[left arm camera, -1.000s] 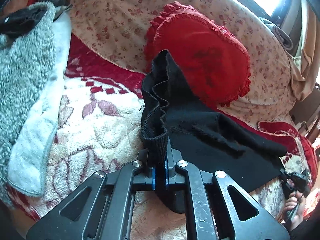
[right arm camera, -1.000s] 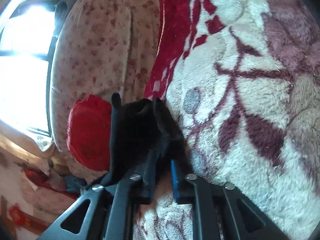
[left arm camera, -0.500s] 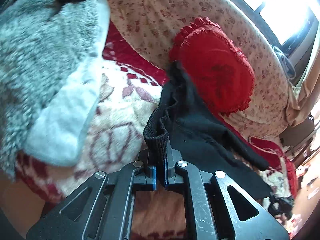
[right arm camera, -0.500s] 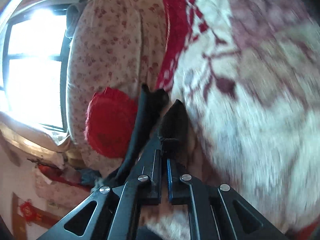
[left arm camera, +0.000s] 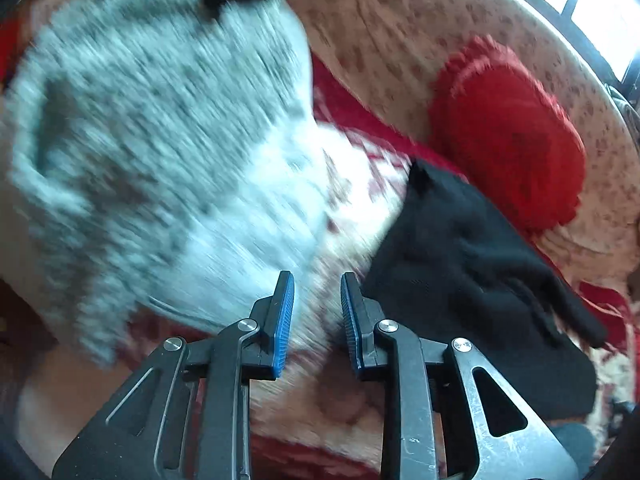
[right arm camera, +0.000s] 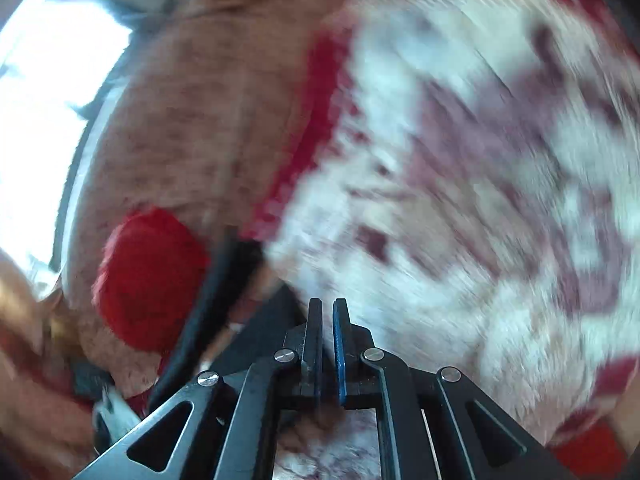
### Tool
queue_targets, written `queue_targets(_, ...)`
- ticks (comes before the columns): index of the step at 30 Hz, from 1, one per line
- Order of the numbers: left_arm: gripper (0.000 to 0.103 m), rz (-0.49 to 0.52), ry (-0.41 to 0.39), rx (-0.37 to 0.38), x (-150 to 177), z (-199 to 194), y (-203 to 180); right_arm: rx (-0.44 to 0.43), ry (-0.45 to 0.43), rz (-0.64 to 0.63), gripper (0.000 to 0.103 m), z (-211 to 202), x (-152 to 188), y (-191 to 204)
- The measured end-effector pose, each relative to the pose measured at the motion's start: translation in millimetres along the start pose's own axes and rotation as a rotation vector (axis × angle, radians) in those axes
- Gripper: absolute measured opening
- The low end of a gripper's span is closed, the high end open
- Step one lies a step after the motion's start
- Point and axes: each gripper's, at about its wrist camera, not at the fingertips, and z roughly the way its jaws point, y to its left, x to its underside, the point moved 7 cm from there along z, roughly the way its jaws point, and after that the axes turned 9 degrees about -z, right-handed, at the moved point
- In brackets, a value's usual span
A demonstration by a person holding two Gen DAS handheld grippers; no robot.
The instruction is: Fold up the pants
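The fold looks just laid down and released; the left gripper [left arm camera: 316, 316] has just been opening, its fingers narrowly apart with nothing between them, tilted down at the blanket [left arm camera: 352, 208]; the black pants [left arm camera: 460, 264] lie at its two o'clock, below the red cushion [left arm camera: 508, 136]; the right gripper [right arm camera: 327, 344] is closed and empty, angled down, the pants at its ten o'clock; next comes a fresh grip on an edge.

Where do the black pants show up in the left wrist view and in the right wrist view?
Left wrist: black pants lie right of centre, beside the open left gripper.
Right wrist: blurred dark strip at lower left, left of the right gripper.
Shared landmark: red cushion.
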Motion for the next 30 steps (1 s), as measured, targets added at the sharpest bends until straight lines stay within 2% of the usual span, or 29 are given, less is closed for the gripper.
queue_targets(2,0.022,0.027,-0.066,0.013,-4,-12,-8,-0.06,-0.021,-0.159,0.004,-2,-1,35)
queue_targets(4,0.022,0.104,-0.091,0.082,-1,-22,-35,-0.111,0.02,-0.258,0.004,12,7,64)
queue_targets(7,0.03,0.256,-0.05,0.171,19,-19,-82,-0.129,0.022,-0.27,0.005,29,3,78)
queue_targets(8,0.036,0.304,-0.016,0.204,32,-12,-98,-0.126,0.014,-0.261,0.007,36,-3,79)
queue_targets(10,0.038,0.352,0.045,0.194,48,6,-118,-0.095,-0.007,-0.205,0.025,47,-18,71)
queue_targets(12,0.038,0.358,0.145,0.154,67,30,-122,-0.079,-0.018,-0.14,0.036,58,-35,61)
queue_targets(14,0.039,0.333,0.125,0.129,74,34,-118,-0.03,0.003,-0.172,0.038,73,-51,62)
queue_targets(15,0.041,0.332,0.125,0.129,75,34,-119,-0.038,0.02,-0.214,0.039,80,-58,67)
queue_targets(17,0.047,0.338,0.129,0.139,77,33,-121,-0.045,0.063,-0.312,0.039,96,-68,76)
queue_targets(19,0.048,0.348,0.129,0.133,79,32,-122,-0.036,0.081,-0.369,0.039,109,-75,79)
queue_targets(23,0.052,0.355,0.12,0.129,79,34,-128,-0.015,0.242,-0.398,0.037,147,-72,74)
queue_targets(24,0.052,0.357,0.117,0.129,80,35,-129,-0.054,0.257,-0.417,0.02,148,-71,79)
queue_targets(25,0.052,0.355,0.117,0.131,80,35,-129,-0.088,0.269,-0.454,0.007,146,-70,87)
queue_targets(28,0.052,0.338,0.121,0.146,80,35,-124,-0.142,0.232,-0.561,0.005,115,-76,113)
queue_targets(30,0.052,0.33,0.124,0.156,79,35,-123,-0.205,0.177,-0.577,0.005,76,-83,133)
